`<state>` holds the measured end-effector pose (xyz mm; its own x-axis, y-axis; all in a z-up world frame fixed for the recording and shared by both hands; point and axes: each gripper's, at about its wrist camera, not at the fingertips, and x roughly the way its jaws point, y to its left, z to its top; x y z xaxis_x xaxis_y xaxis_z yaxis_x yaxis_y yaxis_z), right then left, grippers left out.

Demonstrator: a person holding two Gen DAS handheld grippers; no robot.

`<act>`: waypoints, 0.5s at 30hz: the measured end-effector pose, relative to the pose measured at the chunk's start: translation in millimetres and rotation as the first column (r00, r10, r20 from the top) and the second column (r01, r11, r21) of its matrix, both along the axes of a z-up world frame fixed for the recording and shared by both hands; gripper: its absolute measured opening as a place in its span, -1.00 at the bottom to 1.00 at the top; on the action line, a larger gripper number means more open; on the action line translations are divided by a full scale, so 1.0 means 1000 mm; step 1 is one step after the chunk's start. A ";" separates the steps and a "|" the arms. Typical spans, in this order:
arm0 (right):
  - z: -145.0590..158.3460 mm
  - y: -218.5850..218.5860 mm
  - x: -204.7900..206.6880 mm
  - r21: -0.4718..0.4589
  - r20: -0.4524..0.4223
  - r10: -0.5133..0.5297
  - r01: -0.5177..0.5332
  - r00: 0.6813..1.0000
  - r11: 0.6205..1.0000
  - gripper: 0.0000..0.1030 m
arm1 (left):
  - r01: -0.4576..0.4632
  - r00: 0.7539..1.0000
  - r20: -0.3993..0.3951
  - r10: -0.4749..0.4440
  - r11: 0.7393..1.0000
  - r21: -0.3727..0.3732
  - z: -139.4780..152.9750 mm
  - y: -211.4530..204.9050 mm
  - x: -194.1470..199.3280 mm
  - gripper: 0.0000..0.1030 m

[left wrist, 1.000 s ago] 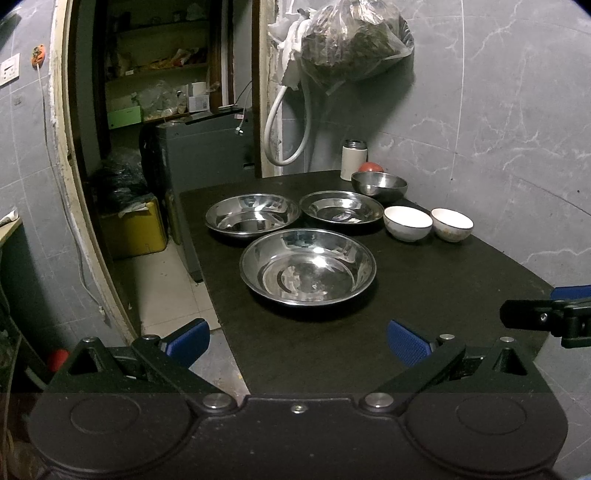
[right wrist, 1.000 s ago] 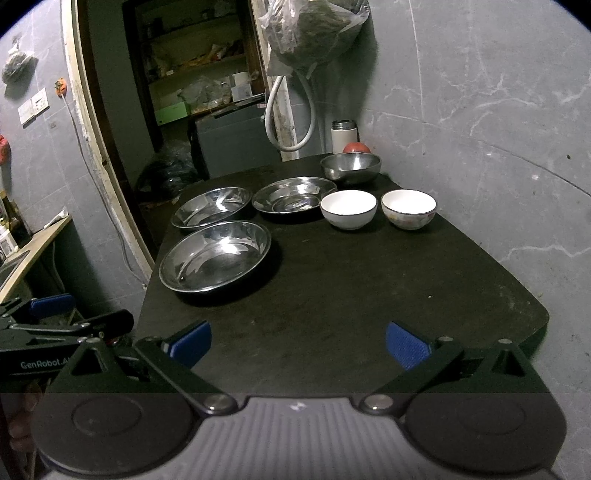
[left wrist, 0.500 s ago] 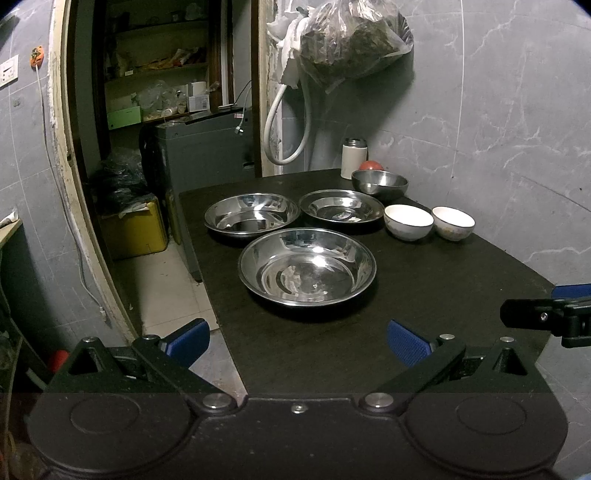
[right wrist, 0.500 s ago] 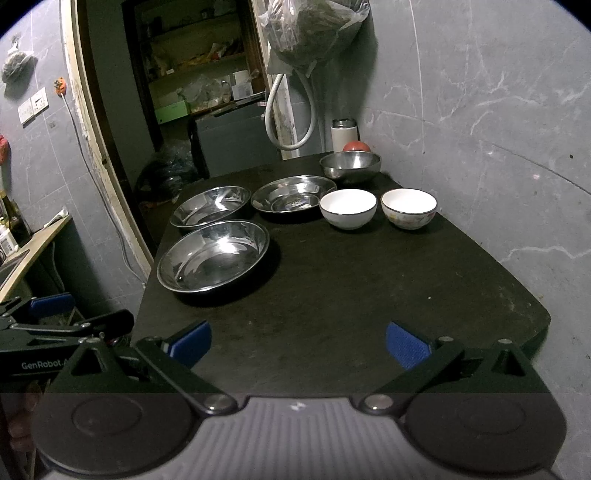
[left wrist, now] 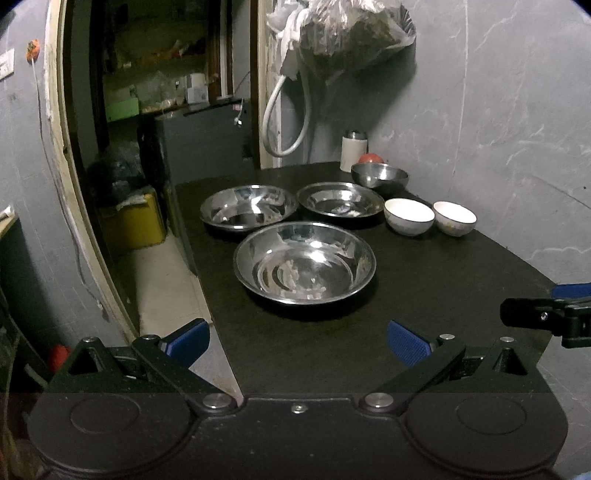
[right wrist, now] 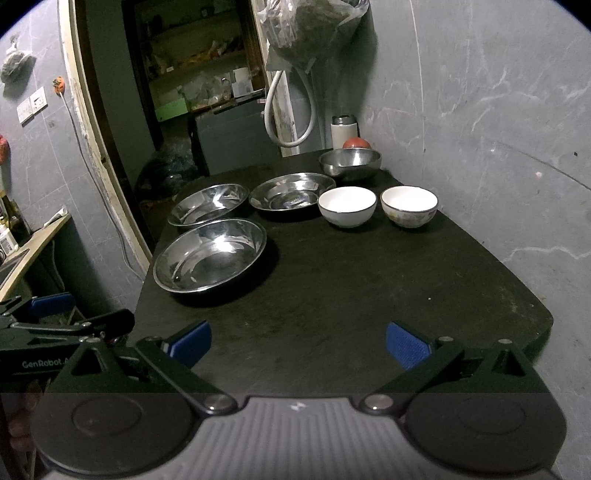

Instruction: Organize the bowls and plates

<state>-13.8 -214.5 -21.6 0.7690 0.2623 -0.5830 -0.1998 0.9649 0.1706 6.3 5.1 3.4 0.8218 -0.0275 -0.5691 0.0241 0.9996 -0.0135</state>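
Three steel plates lie on the black table (left wrist: 424, 295): a near one (left wrist: 304, 263) (right wrist: 209, 254), a far left one (left wrist: 248, 206) (right wrist: 208, 204) and a far right one (left wrist: 340, 199) (right wrist: 291, 192). Right of them stand two white bowls (left wrist: 409, 216) (left wrist: 454, 218) (right wrist: 347, 206) (right wrist: 409, 205), with a steel bowl (left wrist: 379, 175) (right wrist: 349, 161) behind. My left gripper (left wrist: 297, 341) is open at the table's near left edge, empty. My right gripper (right wrist: 298, 341) is open over the near table, empty. Each gripper shows at the side of the other's view.
A white canister (left wrist: 354, 150) and a red round object (left wrist: 371, 158) stand at the table's back by the grey wall (left wrist: 498, 110). A plastic bag (left wrist: 347, 33) and a hose (left wrist: 286, 114) hang above. Left of the table the floor (left wrist: 162, 280) drops off before a doorway.
Both views have barely shifted; the plates and bowls sit a touch lower in the right wrist view. Nothing was gripped or moved.
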 end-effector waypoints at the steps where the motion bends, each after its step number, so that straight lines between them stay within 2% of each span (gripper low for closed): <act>1: -0.001 -0.001 0.002 0.000 -0.001 0.001 -0.001 1.000 1.000 1.00 | 0.000 1.000 -0.019 -0.001 1.000 -0.012 -0.001 0.003 0.002 0.98; 5: -0.001 -0.002 0.012 0.001 -0.004 0.007 -0.007 1.000 1.000 1.00 | -0.038 0.998 -0.059 0.037 0.999 -0.018 -0.001 0.012 0.010 0.98; 9: 0.000 0.000 0.028 0.002 -0.014 0.032 -0.032 0.999 0.999 1.00 | -0.118 0.986 -0.121 0.115 0.993 -0.018 0.004 0.026 0.023 0.98; 13: 0.006 0.004 0.053 -0.004 -0.014 0.081 -0.081 0.997 0.997 1.00 | -0.218 0.956 -0.202 0.211 0.976 -0.012 0.011 0.043 0.041 0.98; 15: 0.009 0.007 0.068 -0.002 -0.014 0.108 -0.108 0.994 0.994 1.00 | -0.276 0.930 -0.262 0.257 0.960 -0.037 0.014 0.055 0.052 0.98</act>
